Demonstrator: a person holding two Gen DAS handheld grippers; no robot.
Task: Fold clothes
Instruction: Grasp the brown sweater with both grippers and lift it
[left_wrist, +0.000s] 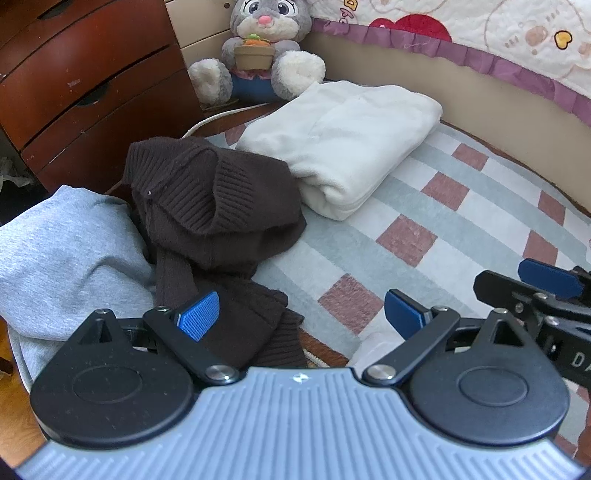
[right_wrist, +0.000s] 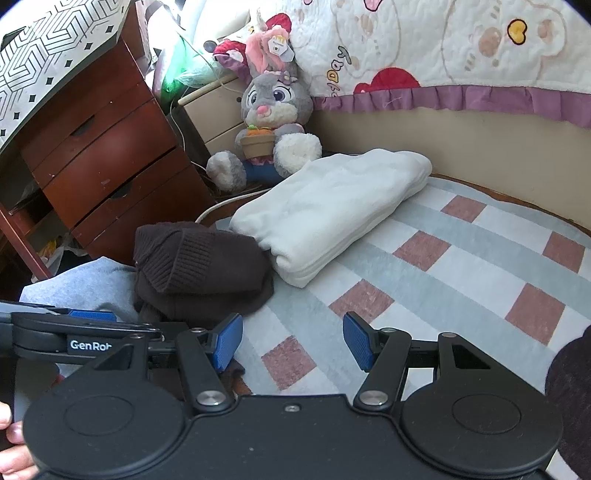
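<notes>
Left gripper (left_wrist: 301, 314), jaws wide apart and empty, hovers over the brown knit sweater (left_wrist: 214, 221) bunched at near left on the checked mat (left_wrist: 424, 236). Right gripper (right_wrist: 291, 341) gapes empty too. Folded cream blanket (left_wrist: 343, 144) lies beyond, grey garment (left_wrist: 70, 254) further left.

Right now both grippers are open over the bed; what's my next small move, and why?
Probably ease the left gripper forward onto the brown sweater: it lies crumpled and unfolded just ahead, while the white garment is already folded and both grippers are empty.
</notes>
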